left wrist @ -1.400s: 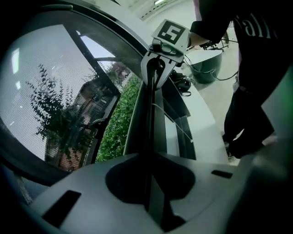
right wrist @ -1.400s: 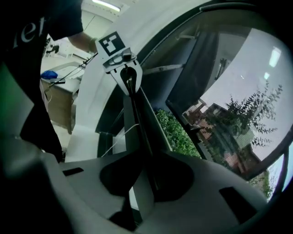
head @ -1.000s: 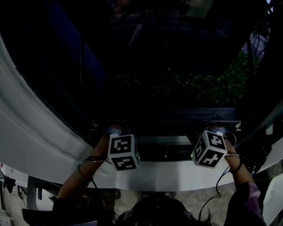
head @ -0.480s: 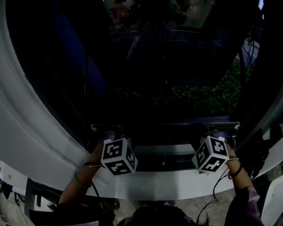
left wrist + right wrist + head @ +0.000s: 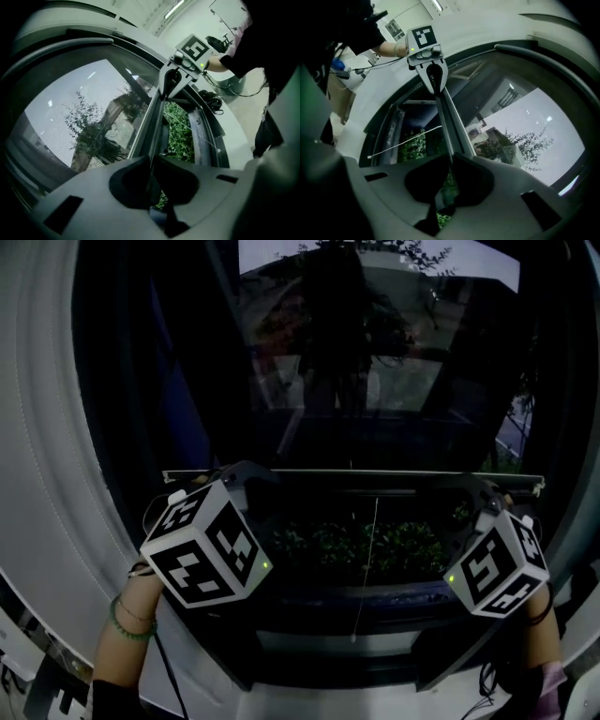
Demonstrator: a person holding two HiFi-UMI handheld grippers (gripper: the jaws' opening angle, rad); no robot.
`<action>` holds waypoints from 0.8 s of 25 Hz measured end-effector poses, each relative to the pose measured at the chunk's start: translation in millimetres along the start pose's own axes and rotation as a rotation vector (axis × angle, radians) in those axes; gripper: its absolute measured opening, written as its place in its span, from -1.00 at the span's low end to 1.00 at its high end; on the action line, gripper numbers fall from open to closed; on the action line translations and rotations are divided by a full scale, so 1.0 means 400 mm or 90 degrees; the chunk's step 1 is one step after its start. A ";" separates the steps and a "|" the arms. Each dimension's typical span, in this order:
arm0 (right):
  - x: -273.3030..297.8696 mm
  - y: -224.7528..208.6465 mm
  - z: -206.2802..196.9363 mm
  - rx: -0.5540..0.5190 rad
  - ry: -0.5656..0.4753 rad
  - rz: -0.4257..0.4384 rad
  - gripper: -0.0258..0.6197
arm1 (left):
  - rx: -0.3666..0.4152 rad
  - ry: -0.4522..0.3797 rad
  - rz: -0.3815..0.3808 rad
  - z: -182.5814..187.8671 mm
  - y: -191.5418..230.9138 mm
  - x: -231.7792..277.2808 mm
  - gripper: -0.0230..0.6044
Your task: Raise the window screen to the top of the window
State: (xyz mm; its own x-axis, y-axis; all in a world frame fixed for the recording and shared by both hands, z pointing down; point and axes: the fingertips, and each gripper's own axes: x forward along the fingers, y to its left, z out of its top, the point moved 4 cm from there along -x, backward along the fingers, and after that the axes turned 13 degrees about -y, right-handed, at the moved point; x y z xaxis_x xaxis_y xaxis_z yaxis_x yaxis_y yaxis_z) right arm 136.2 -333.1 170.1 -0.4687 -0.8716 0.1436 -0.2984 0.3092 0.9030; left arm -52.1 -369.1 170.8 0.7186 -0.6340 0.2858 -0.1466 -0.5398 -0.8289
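Note:
The window screen's dark mesh (image 5: 347, 381) hangs above its thin bottom bar (image 5: 375, 472), which lies level across the middle of the window. My left gripper (image 5: 242, 472) is shut on the bar's left end and my right gripper (image 5: 480, 487) is shut on its right end. In the left gripper view the jaws (image 5: 151, 165) pinch the bar's (image 5: 154, 117) edge, with the right gripper (image 5: 174, 80) at the far end. The right gripper view shows its own jaws (image 5: 450, 163) closed on the bar (image 5: 449, 126), with the left gripper (image 5: 430, 71) beyond.
A white pull cord (image 5: 367, 559) dangles from the bar's middle toward the sill (image 5: 375, 638). Green shrubs (image 5: 375, 549) show through the uncovered opening below the bar. The white curved window frame (image 5: 47, 474) stands at the left, close to my left arm.
Both grippers have gone up with the bar, from just above the sill to mid-window. The opening below the bar has widened and the shrubs now show under it.

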 end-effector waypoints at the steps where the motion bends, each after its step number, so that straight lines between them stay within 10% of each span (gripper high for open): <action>1: -0.003 -0.030 0.016 -0.009 -0.001 -0.009 -0.82 | 0.001 -0.004 0.006 0.015 0.032 -0.011 -0.83; 20: -0.101 -0.389 0.163 -0.074 -0.052 -0.149 -0.80 | 0.055 -0.019 0.119 0.258 0.351 -0.127 -0.80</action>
State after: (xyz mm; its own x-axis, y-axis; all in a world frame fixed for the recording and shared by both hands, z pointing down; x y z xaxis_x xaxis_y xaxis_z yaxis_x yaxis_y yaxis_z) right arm 147.3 -321.0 -2.6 -0.4651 -0.8792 -0.1035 -0.3119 0.0533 0.9486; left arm -39.1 -355.5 -9.9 0.7046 -0.7010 0.1097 -0.2210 -0.3638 -0.9049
